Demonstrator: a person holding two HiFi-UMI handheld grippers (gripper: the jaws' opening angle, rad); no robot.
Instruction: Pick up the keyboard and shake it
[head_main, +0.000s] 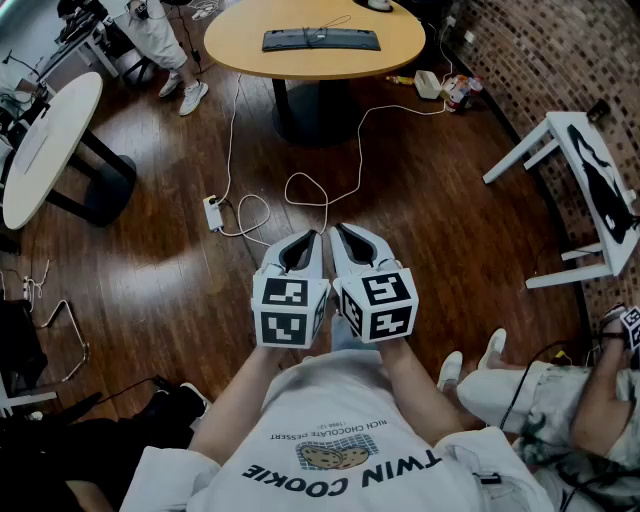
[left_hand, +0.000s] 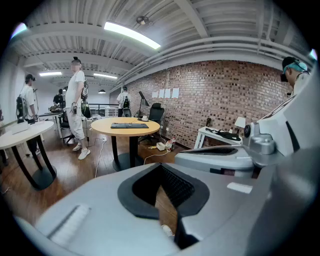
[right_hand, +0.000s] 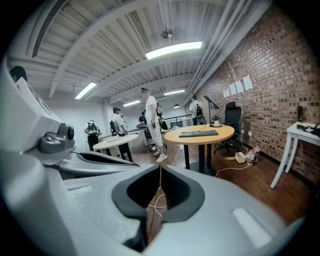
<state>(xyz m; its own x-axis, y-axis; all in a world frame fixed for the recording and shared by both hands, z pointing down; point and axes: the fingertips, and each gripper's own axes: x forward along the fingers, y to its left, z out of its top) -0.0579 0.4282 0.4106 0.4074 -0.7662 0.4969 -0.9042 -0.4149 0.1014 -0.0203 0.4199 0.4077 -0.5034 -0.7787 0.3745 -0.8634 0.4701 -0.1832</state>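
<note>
A black keyboard lies flat on the round wooden table at the far side of the room; it also shows in the left gripper view as the keyboard and in the right gripper view as the keyboard. My left gripper and right gripper are held side by side close to my chest, well short of the table. Both are shut with nothing between their jaws.
A white cable runs across the wooden floor to a power strip. A white round table stands at the left, a small white table at the right. A person's legs stand by the wooden table; another person sits at my right.
</note>
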